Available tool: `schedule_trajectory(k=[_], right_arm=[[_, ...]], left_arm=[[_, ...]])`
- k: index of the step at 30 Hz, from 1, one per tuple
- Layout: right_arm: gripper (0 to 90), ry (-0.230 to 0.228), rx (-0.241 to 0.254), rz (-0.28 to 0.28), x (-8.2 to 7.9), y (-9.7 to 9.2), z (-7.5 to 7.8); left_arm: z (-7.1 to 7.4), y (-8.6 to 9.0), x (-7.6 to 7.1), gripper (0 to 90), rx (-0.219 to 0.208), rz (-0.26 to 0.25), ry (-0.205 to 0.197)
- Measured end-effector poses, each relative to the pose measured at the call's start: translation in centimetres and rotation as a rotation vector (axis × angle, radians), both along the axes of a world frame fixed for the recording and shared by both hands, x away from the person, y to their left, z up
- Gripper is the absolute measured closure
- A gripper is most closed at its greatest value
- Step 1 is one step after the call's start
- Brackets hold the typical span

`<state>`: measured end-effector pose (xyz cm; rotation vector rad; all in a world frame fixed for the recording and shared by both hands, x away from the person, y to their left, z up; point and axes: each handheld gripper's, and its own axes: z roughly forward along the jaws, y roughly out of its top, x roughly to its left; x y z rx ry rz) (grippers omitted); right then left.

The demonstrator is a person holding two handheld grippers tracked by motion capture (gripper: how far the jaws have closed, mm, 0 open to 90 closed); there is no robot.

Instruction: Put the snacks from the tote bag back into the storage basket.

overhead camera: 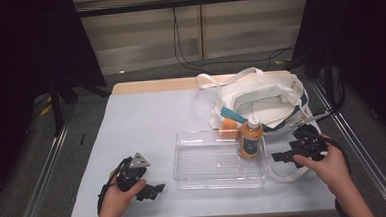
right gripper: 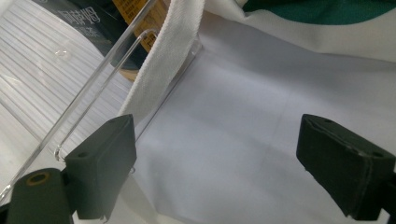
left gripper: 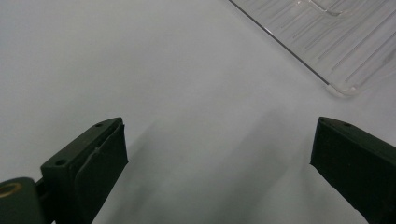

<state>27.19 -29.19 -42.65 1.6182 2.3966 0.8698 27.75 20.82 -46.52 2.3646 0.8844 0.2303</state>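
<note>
A clear plastic tray [overhead camera: 204, 169] lies on the white table mat, and an orange drink bottle [overhead camera: 250, 137] with a white cap stands upright in its far right corner. A white tote bag [overhead camera: 260, 101] with teal trim sits behind the tray, one strap [right gripper: 161, 60] draped over the tray's rim. My right gripper [overhead camera: 279, 157] is open just right of the tray, jaws apart with nothing between them; the tray wall [right gripper: 93, 70] and the bottle's label [right gripper: 135, 18] lie ahead in its view. My left gripper [overhead camera: 157, 189] rests open on the mat left of the tray, whose corner [left gripper: 343, 88] shows ahead.
An orange block [overhead camera: 228, 128] sits between the bag and the tray's far edge. The mat [overhead camera: 142, 126] spreads wide on the left half of the table. Black frame posts and cables stand beyond the table; metal rails run along both sides.
</note>
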Motion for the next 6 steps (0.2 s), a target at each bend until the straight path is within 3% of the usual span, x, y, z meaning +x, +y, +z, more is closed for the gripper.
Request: schedule_trajectory(k=[6], right_arm=[[11.4, -0.026, -0.019, 0.000, -0.28, 0.17, 0.04]], left_arm=[[0.04, 0.06, 0.06, 3.6, -0.006, 0.001, 0.001]])
